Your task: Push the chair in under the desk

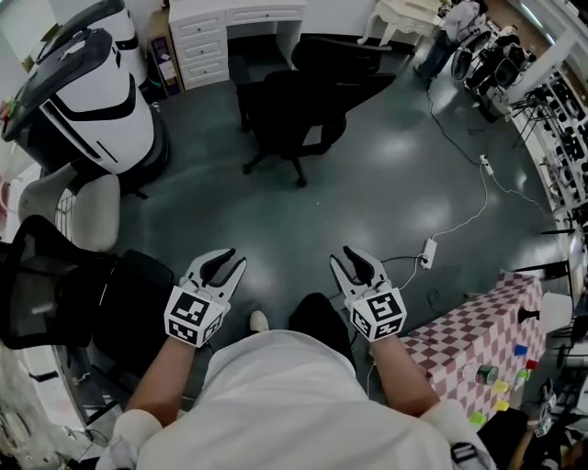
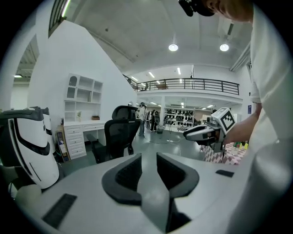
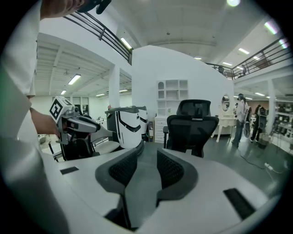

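Note:
A black office chair [image 1: 294, 110] stands on the grey floor, pulled out a little in front of the white desk [image 1: 237, 13] with drawers at the far end. Both gripper views show it well ahead: the chair [image 2: 120, 136] beside the desk [image 2: 81, 130], and the chair [image 3: 194, 128] straight on. My left gripper [image 1: 225, 262] and right gripper [image 1: 355, 261] are held side by side close to my body, far short of the chair. In each gripper view the left gripper [image 2: 149, 165] and the right gripper [image 3: 147, 167] stand open with nothing between their pads.
A big white and black machine [image 1: 96, 92] stands at the left. Near my left side are a black mesh chair [image 1: 46, 294] and a white seat [image 1: 87, 211]. At the right a checkered table [image 1: 478, 340] and a power strip [image 1: 428, 250] with its cable lie on the floor.

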### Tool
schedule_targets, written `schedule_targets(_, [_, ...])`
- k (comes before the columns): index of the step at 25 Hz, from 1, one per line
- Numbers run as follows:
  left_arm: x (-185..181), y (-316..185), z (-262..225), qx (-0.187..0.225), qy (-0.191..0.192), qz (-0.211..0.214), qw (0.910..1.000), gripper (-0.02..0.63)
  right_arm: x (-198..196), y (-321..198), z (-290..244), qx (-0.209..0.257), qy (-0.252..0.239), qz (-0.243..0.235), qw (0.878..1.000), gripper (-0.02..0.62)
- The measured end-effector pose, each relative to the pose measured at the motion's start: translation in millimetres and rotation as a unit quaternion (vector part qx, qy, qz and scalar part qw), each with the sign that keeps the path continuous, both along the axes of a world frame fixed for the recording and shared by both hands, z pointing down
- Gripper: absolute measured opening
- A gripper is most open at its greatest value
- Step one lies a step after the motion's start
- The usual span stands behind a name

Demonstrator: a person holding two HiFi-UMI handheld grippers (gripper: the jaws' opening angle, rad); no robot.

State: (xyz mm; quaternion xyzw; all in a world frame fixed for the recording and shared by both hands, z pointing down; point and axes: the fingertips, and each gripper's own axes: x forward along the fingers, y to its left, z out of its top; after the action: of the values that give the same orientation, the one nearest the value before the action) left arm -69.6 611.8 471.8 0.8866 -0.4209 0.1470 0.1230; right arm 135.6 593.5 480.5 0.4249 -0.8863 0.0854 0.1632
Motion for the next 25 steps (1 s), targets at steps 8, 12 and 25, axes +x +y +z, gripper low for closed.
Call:
schedule_targets(8, [-7, -17, 3, 0.000, 0.006, -0.013, 0.9999, 0.125, 9, -17, -4, 0.000, 0.011, 0.018, 1.000, 0.133])
schedule_targets(12, [-7, -39, 9, 0.002, -0.003, -0.015, 0.9999, 0.130, 16, -42, 2, 0.001, 0.014, 0.023, 1.000, 0.133])
schedule_targets(25, [10, -174, 2, 0.000, -0.034, -0.036, 0.9988, 0.135, 29, -204, 7, 0.003, -0.013, 0.001, 1.000, 0.135])
